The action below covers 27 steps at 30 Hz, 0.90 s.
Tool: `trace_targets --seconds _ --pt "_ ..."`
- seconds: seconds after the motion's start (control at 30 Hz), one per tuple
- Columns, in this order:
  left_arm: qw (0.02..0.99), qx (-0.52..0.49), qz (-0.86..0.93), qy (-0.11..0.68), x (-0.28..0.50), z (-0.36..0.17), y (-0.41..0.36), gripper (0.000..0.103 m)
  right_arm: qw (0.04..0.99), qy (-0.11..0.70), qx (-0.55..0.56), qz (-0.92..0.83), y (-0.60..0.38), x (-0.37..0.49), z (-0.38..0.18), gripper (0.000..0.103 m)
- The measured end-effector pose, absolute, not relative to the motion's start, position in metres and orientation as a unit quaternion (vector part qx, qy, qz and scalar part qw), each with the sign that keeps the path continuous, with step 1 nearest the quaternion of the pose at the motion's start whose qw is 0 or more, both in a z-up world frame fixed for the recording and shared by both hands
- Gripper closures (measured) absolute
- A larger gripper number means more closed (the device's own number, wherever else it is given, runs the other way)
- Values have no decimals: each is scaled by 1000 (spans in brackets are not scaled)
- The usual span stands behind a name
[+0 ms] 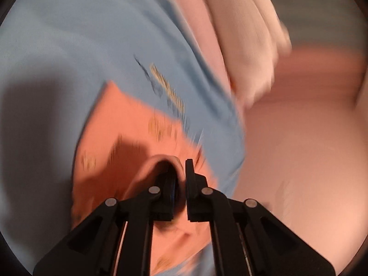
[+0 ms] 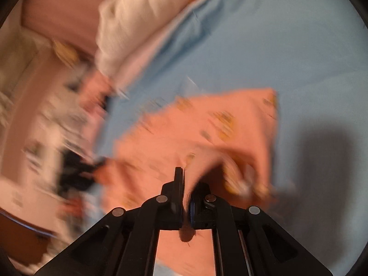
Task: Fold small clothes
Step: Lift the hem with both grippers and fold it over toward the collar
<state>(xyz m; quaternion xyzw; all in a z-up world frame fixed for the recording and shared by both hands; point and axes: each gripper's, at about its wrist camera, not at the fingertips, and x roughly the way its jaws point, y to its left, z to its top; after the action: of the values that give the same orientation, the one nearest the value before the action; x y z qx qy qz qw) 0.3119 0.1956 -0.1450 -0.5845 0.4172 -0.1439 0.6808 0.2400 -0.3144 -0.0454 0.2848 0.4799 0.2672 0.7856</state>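
A small orange garment (image 1: pixel 128 124) with a yellow and dark print lies on a light blue cloth (image 1: pixel 69 34). My left gripper (image 1: pixel 180 177) is shut on a fold of the orange garment at its near edge. In the right wrist view the same orange garment (image 2: pixel 207 124) lies on the blue cloth (image 2: pixel 276 34). My right gripper (image 2: pixel 186 184) is shut on another part of its near edge, and the fabric drapes over the right finger. Both views are blurred by motion.
A cream-white bundle of cloth (image 1: pixel 248 34) sits beyond the blue cloth on a pink sheet (image 1: pixel 299 149). In the right wrist view the white bundle (image 2: pixel 138 18) lies at the top, and blurred patterned clothes (image 2: pixel 53 126) with a dark item (image 2: pixel 73 172) lie at the left.
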Motion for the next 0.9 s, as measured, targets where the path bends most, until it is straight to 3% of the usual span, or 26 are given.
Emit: trace_targets --seconds 0.13,0.17,0.2,0.23,0.27,0.37,0.53,0.6,0.67,0.83,0.9 --pt "657 -627 -68 413 322 -170 206 99 764 441 428 196 -350 269 -68 97" --pt "656 -625 -65 417 324 -173 208 97 761 449 440 160 -357 275 -78 90" --pt "657 -620 -65 424 325 -175 210 86 753 456 453 143 -362 279 -88 81" --pt "655 -617 -67 432 326 -177 213 73 738 460 472 146 -366 282 -97 63" --pt "654 -617 -67 433 325 -177 215 71 726 455 489 161 -368 282 -101 52" --pt "684 -584 -59 433 320 -164 228 71 734 437 488 178 -374 276 -93 43" --pt "756 -439 -124 470 307 -127 201 72 786 425 406 191 -365 260 -60 43" --pt "772 -380 -156 485 300 -121 179 72 815 436 319 209 -348 251 -44 44" --pt "783 -319 -184 501 295 -118 154 72 843 449 212 208 -324 240 -36 70" --pt "807 -207 -166 527 305 -132 113 80 838 505 26 205 -264 236 -60 87" --pt "827 -196 -137 509 318 -132 112 84 844 505 -22 180 -247 248 -68 88"
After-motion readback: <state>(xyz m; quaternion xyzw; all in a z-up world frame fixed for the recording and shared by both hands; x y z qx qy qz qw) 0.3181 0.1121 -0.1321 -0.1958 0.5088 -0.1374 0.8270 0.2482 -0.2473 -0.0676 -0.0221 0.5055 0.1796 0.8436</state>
